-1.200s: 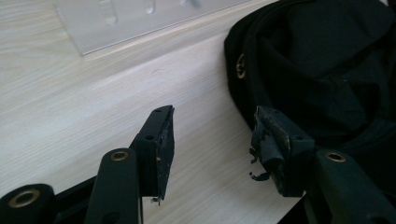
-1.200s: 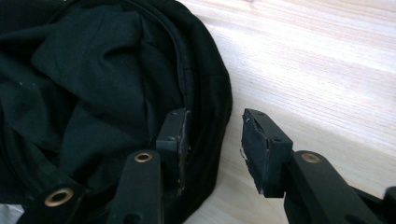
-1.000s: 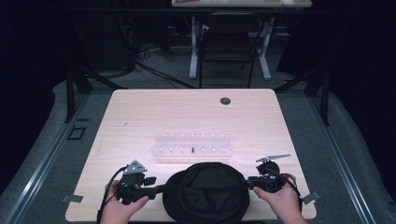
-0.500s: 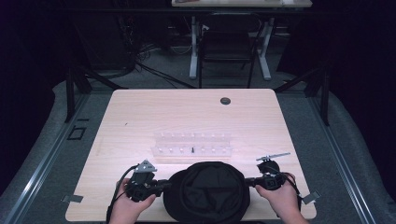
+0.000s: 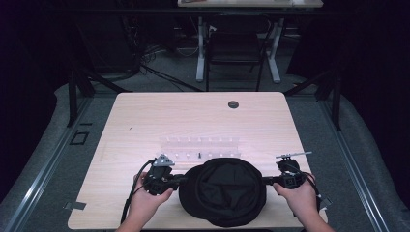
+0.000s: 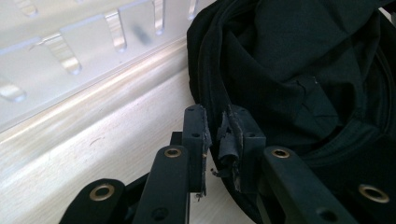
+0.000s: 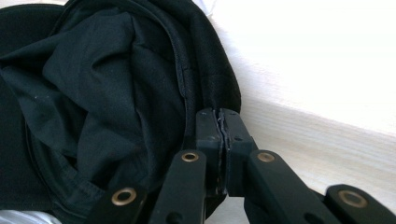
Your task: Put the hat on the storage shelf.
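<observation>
At the near edge of the table (image 5: 145, 116), the left gripper (image 6: 217, 135) stands a little apart around the rim of the black hat (image 5: 223, 191), which lies upside down before the clear rack (image 5: 200, 146), while the right gripper (image 7: 222, 128) pinches its opposite rim tight.

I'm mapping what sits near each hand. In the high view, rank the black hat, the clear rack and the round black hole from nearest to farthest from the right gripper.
From the right gripper:
1. black hat, at its jaws, front centre.
2. clear rack, mid-table behind the hat.
3. round black hole, near the far edge.
</observation>
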`<state>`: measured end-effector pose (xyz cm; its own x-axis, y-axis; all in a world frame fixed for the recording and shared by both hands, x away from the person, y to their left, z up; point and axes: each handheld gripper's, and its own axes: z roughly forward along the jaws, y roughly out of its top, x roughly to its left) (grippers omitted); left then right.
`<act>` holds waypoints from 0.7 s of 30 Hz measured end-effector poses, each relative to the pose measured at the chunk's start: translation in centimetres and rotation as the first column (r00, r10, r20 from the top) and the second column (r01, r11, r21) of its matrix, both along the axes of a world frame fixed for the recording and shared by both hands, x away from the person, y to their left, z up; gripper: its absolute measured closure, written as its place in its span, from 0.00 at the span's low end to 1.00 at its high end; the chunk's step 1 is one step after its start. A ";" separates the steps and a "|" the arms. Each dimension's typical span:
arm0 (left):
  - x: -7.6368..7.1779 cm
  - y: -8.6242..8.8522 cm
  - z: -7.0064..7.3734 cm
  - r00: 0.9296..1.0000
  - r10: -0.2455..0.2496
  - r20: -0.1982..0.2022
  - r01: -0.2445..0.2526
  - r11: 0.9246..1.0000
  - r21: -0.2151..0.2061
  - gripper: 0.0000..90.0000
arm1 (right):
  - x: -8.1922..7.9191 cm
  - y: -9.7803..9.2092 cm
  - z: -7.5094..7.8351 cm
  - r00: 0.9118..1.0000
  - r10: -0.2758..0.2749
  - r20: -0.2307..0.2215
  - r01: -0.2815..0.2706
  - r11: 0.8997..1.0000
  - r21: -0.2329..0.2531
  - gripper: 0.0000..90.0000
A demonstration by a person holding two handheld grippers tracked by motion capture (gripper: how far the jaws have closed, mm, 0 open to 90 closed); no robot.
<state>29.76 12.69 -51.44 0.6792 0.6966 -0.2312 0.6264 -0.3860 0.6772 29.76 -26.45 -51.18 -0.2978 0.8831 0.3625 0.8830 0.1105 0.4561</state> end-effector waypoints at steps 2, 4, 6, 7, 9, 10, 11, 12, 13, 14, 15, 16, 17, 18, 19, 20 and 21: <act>-0.1 0.0 -0.1 1.000 -0.002 0.000 0.002 1.000 0.002 0.87 | 0.3 -0.2 0.0 1.000 0.002 -0.013 -0.002 1.000 -0.011 0.96; -0.2 0.0 -0.2 1.000 0.001 0.009 -0.001 1.000 -0.004 0.87 | 0.5 -0.2 -0.1 1.000 0.003 -0.028 -0.003 1.000 -0.011 0.92; -0.4 0.1 -0.3 1.000 0.002 0.013 -0.002 1.000 -0.007 0.87 | 0.7 -0.1 -0.3 0.999 0.010 -0.047 -0.010 1.000 -0.015 0.87; -0.5 0.2 -0.4 1.000 0.006 0.015 -0.006 1.000 -0.013 0.87 | 0.7 0.0 -0.3 0.999 0.004 -0.048 -0.005 1.000 -0.014 0.86; -0.5 0.3 -0.5 1.000 0.007 0.009 -0.006 1.000 -0.014 0.87 | 0.8 0.1 -0.4 0.998 0.015 -0.059 -0.016 1.000 -0.021 0.83; -0.6 0.3 -0.5 1.000 0.010 0.011 -0.010 1.000 -0.015 0.86 | 0.9 0.2 -0.5 0.998 0.013 -0.069 -0.015 0.999 -0.031 0.83; -0.6 0.3 -0.6 1.000 0.010 0.013 -0.010 1.000 -0.014 0.86 | 0.9 0.3 -0.6 0.997 0.018 -0.080 -0.020 0.999 -0.029 0.82; -0.6 0.3 -0.6 1.000 0.010 0.016 -0.010 1.000 -0.013 0.86 | 1.0 0.3 -0.6 0.996 0.026 -0.089 -0.030 0.998 -0.047 0.81; -0.6 0.2 -0.6 1.000 0.010 0.019 -0.010 1.000 -0.010 0.86 | 1.0 0.4 -0.8 0.995 0.016 -0.096 -0.021 0.998 -0.051 0.81; -0.6 0.2 -0.6 1.000 0.008 0.023 -0.008 1.000 -0.007 0.86 | 1.1 0.4 -0.8 0.993 0.015 -0.113 -0.021 0.998 -0.055 0.81; -0.6 0.2 -0.6 1.000 0.004 0.025 -0.004 1.000 0.001 0.86 | 1.2 0.4 -1.0 0.993 0.018 -0.113 -0.025 0.998 -0.060 0.81; -0.6 0.2 -0.6 1.000 0.004 0.025 -0.004 1.000 0.001 0.85 | 1.2 0.4 -1.0 0.993 0.018 -0.113 -0.025 0.998 -0.060 0.81; -0.6 0.2 -0.6 1.000 0.007 0.030 -0.007 1.000 0.002 0.85 | 1.3 0.5 -1.1 0.991 0.023 -0.135 -0.031 0.998 -0.062 0.82; -0.6 0.1 -0.6 1.000 0.008 0.030 -0.008 1.000 0.002 0.85 | 1.3 0.5 -1.1 0.988 0.021 -0.153 -0.031 0.997 -0.064 0.82; -0.6 0.1 -0.6 1.000 0.009 0.030 -0.009 1.000 0.002 0.85 | 1.4 0.4 -1.1 0.987 0.023 -0.160 -0.033 0.998 -0.061 0.82; -0.6 0.2 -0.6 1.000 0.009 0.029 -0.009 1.000 0.001 0.85 | 1.5 0.4 -1.1 0.985 0.022 -0.168 -0.032 0.998 -0.059 0.82; -0.6 0.2 -0.7 0.999 0.008 0.033 -0.008 1.000 0.001 0.85 | 1.6 0.4 -1.2 0.984 0.017 -0.176 -0.027 0.998 -0.054 0.82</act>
<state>29.19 12.86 -52.11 0.6808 0.7024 -0.2076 0.6068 -0.3822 0.6969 31.35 -26.09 -52.34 -0.2537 0.8974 0.3610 0.9458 0.1520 0.2870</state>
